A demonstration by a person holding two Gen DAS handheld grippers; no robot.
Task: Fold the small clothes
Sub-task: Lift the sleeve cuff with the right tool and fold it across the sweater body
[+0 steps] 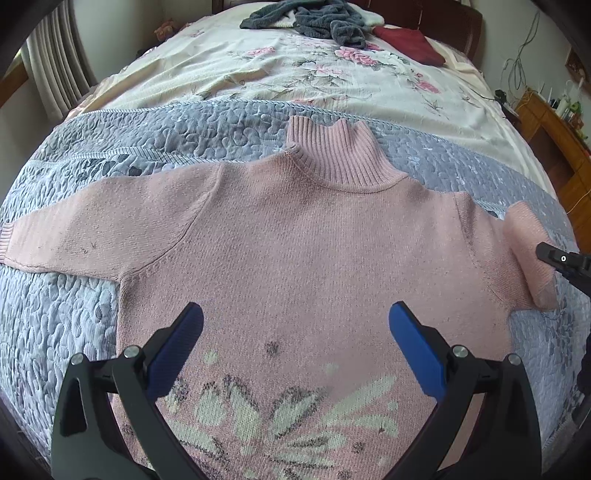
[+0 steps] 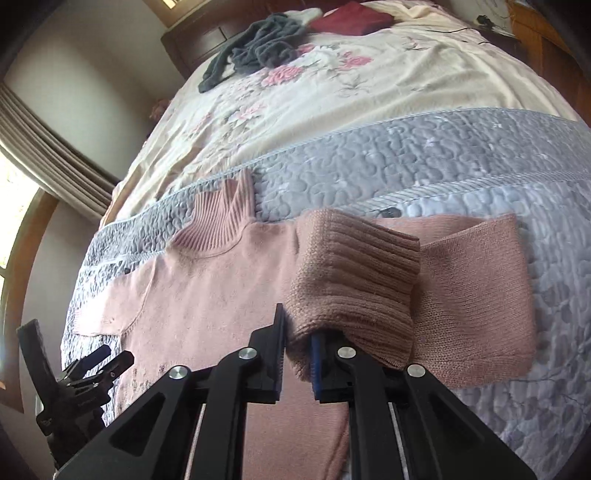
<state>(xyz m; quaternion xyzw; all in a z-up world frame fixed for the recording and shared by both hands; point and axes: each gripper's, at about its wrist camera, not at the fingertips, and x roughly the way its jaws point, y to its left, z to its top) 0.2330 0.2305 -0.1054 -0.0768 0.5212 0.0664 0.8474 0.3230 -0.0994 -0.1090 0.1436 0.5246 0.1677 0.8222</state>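
Left wrist view. Sweater (image 1: 295,236), pink knit, ribbed high collar, pale flower pattern on the lower front: laid flat, front up, on the grey quilt (image 1: 66,325) across the bed. Its sleeve toward the frame's left lies stretched straight out on the quilt. Its opposite sleeve (image 1: 532,254) is lifted and bent back toward the body of the sweater. Left gripper (image 1: 295,336): 2 blue-padded fingers spread wide, holding nothing, above the sweater's chest. Right gripper (image 1: 554,256): only a black tip shows, touching the raised sleeve; its finger state cannot be told from this view. Beyond the sweater's collar: floral sheet (image 1: 295,74), then a grey garment (image 1: 314,18) and a dark red cloth (image 1: 410,42) near the headboard.

Right wrist view. Right gripper (image 2: 297,350): 2 fingers drawn narrow, clamped on the ribbed cuff (image 2: 354,295) of the sleeve (image 2: 476,295), which doubles back over itself beside the sweater (image 2: 207,291). Left gripper (image 2: 107,354): low at the frame's left edge, over the sweater's far side. Quilt (image 2: 443,155) lies under and beyond the sweater. Curtain (image 2: 48,147) hangs left of the bed.
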